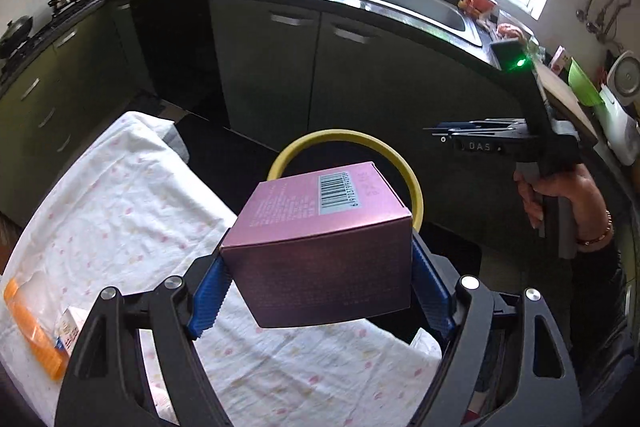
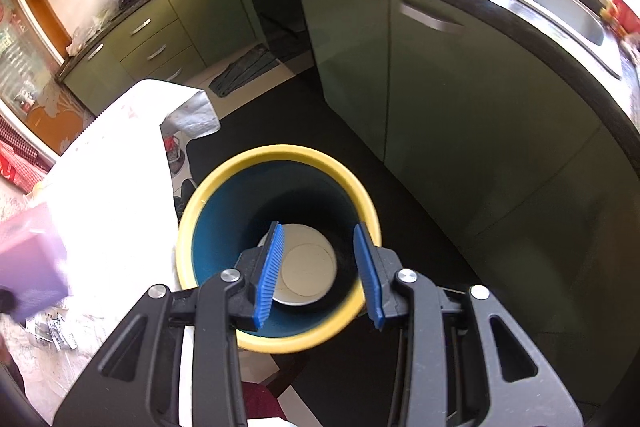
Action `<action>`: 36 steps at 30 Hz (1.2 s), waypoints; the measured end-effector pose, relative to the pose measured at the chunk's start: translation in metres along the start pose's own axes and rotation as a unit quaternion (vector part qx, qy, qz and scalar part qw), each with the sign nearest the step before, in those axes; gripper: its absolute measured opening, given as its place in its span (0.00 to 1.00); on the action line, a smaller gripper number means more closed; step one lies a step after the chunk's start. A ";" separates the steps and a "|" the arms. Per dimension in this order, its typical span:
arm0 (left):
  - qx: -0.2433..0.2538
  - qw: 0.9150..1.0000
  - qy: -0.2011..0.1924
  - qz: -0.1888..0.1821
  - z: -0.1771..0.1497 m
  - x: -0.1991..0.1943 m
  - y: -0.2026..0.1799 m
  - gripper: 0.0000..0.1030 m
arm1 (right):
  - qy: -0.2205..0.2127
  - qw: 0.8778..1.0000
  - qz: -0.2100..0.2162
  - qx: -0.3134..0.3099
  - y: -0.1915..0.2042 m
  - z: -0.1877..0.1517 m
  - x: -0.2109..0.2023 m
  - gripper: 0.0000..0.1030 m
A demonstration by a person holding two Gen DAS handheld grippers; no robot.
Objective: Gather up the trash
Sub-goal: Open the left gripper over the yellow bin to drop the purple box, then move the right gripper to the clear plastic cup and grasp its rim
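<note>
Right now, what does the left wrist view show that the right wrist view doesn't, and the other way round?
Only the left wrist view: the barcode on the pink box clamped in the left hand-held gripper, an orange packet on the cloth-covered table, and the person's hand holding the right tool.

Only the right wrist view: the bin's inside, with a white disc-like item at the bottom, and the open, empty right hand-held gripper.

Both: the yellow-rimmed bin, pink box, table, sinks.
</note>
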State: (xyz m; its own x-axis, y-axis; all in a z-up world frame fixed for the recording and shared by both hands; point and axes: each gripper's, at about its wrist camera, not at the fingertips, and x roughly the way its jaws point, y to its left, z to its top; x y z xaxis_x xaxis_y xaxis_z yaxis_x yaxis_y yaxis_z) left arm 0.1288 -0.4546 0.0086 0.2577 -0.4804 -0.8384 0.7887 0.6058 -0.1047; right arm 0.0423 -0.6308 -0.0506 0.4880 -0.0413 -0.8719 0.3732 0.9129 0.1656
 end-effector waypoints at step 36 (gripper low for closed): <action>-0.152 0.956 -0.188 0.166 -0.147 -0.182 0.157 0.96 | 0.048 0.998 0.003 -0.039 0.063 -0.013 0.031 0.43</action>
State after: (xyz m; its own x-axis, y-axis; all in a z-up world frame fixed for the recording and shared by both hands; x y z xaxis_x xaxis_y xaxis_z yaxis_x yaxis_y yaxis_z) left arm 0.1232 -0.1791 0.0659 0.6930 -0.3891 -0.6070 0.4447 0.8933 -0.0649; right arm 0.0708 -0.5696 -0.0733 0.4110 0.0007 -0.9116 0.3058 0.9420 0.1386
